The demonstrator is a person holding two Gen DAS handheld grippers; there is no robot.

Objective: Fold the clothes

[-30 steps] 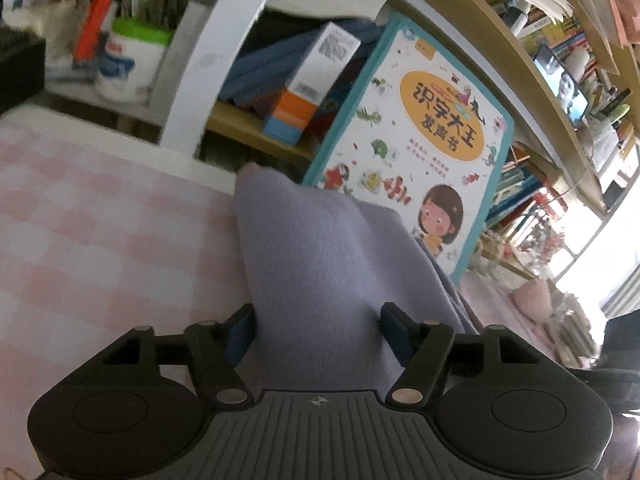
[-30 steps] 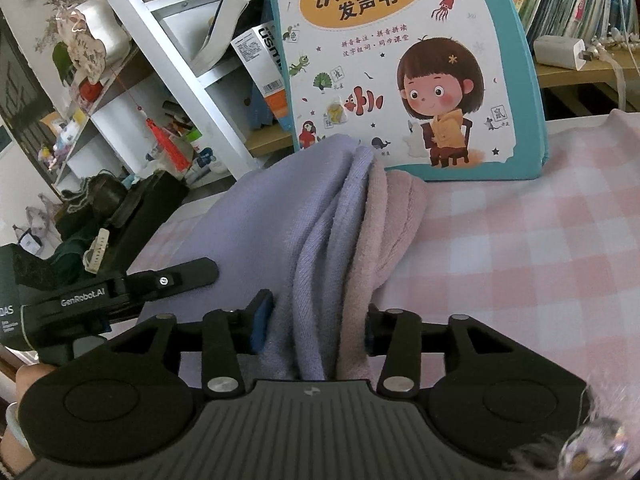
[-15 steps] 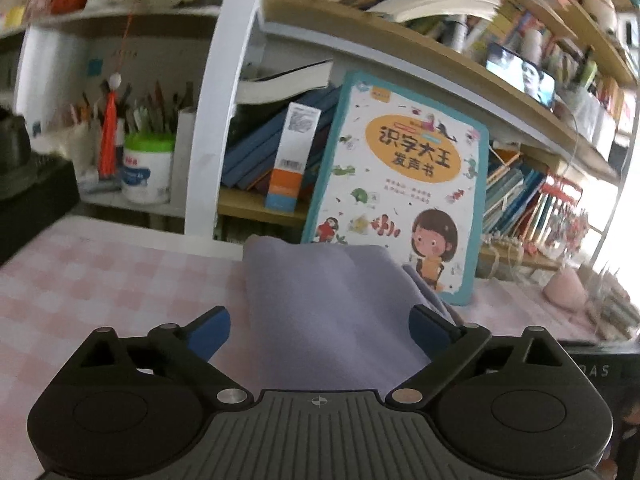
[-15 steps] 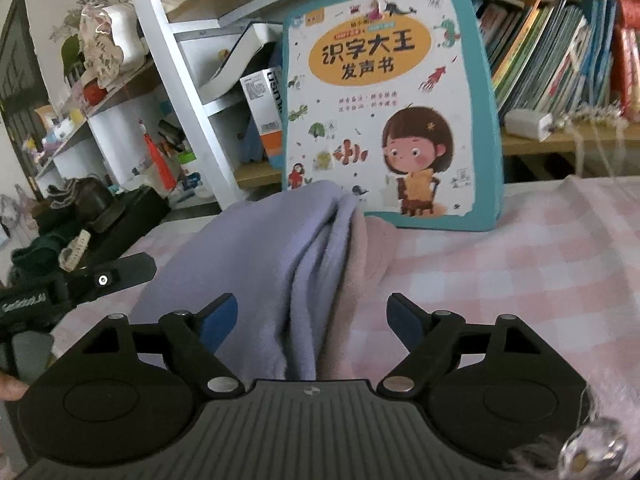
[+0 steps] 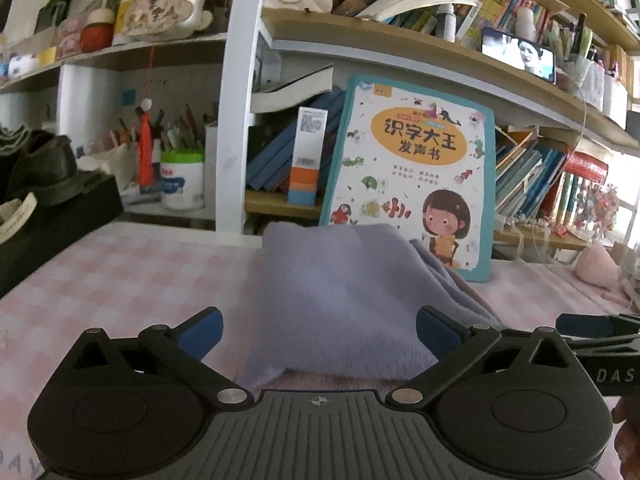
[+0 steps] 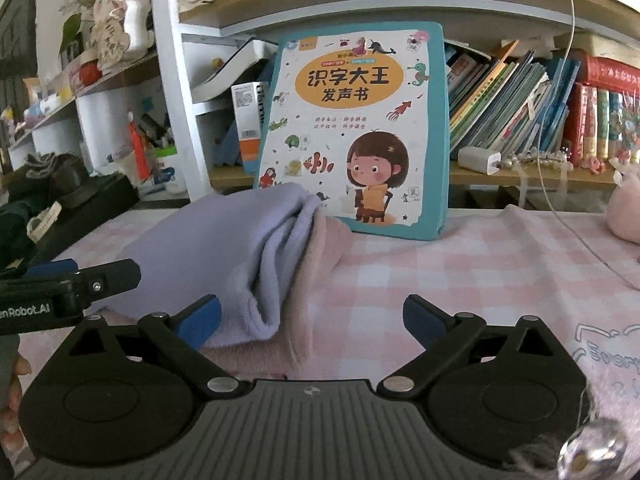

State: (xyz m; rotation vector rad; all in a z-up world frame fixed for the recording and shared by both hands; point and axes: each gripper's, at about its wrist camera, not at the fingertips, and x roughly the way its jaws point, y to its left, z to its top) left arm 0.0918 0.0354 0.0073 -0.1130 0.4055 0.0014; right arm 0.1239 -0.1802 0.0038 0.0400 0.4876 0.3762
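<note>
A folded lavender garment [image 5: 340, 296] lies on the pink checked tablecloth [image 5: 120, 280], in front of a children's book [image 5: 416, 176]. In the right wrist view the lavender garment [image 6: 224, 248] rests on a pink garment [image 6: 320, 256] whose edge shows on its right. My left gripper [image 5: 320, 332] is open and empty, its jaws wide apart just short of the garment's near edge. My right gripper [image 6: 312, 320] is open and empty, at the garment's near right corner. The left gripper's finger [image 6: 100, 276] shows at the left of the right wrist view.
The book [image 6: 360, 132] leans against shelves full of books [image 6: 512, 104]. A black box with dark shoes [image 5: 44, 200] sits at the left edge. A pink soft toy [image 6: 624, 212] lies at the right. A white charger and cable [image 6: 480, 160] rest on the low shelf.
Both grippers have opened, let go of the garment and drawn back. The folded garment now lies flat on the cloth.
</note>
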